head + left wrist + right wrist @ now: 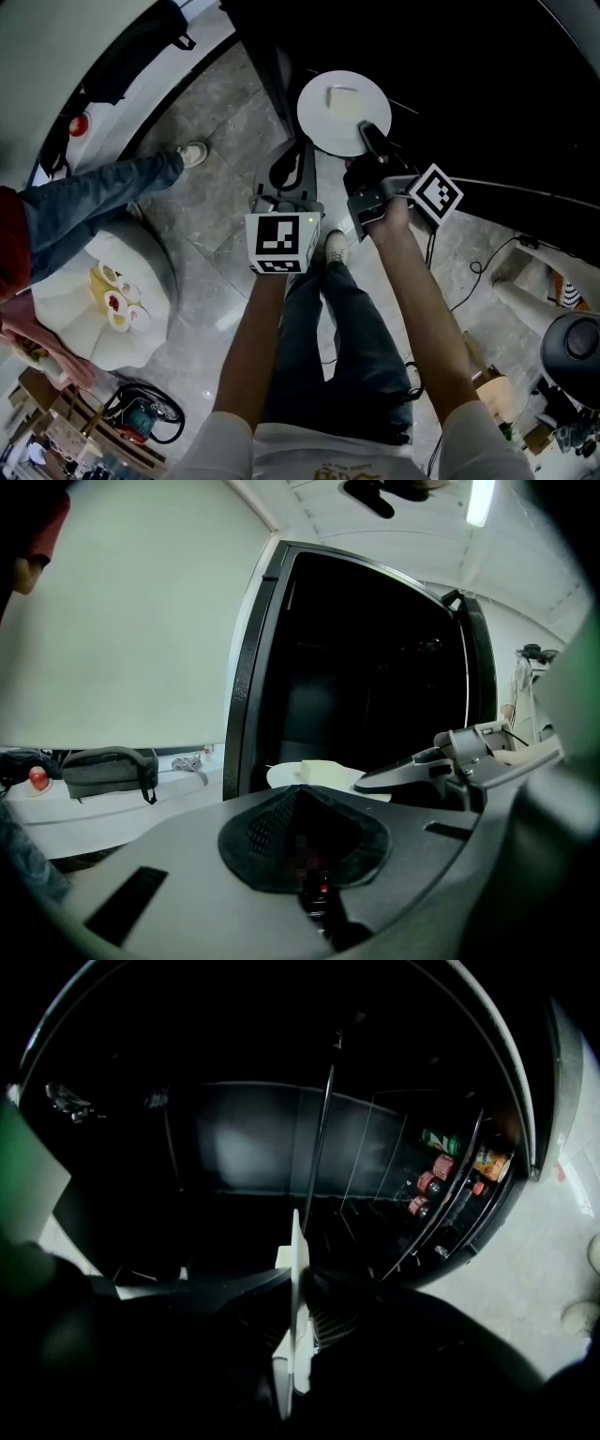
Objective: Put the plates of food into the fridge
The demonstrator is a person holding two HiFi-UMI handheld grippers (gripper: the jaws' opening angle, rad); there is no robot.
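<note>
A: Head view first, starting left of the fridge (251,677). What's out there?

B: Well back from the fridge, off to its left, sits a round white counter (66,323) with a second plate of food (117,300) on it. A bystander's leg (89,202) in jeans stands between that counter and the fridge.

A: And nearer the fridge mouth?

B: The left tongs (300,148) hang right at the opening, jaws together with nothing between them. They sit just beside the near-left rim of the white plate (333,117); whether they touch it I can't tell.

A: So the other side carries the plate.

B: Yes. The right tongs (368,133) are clamped on its near-right rim. Their own view shows that rim edge-on, pinched between the pads. The plate lies flat, reaching away from those tongs into the dark fridge opening, with a pale block of food (339,97) on the half that's deeper in.

A: What does the next move turn on?

B: Direction, I'd say. The plate points ahead of the right tongs into the fridge, so it wants a push along that line, then down onto a shelf. On the fridge's right side stand drink cans (433,1183), so the free room looks to be centre-left. The right hand does the work, and the left is near enough to steady the rim.
</note>
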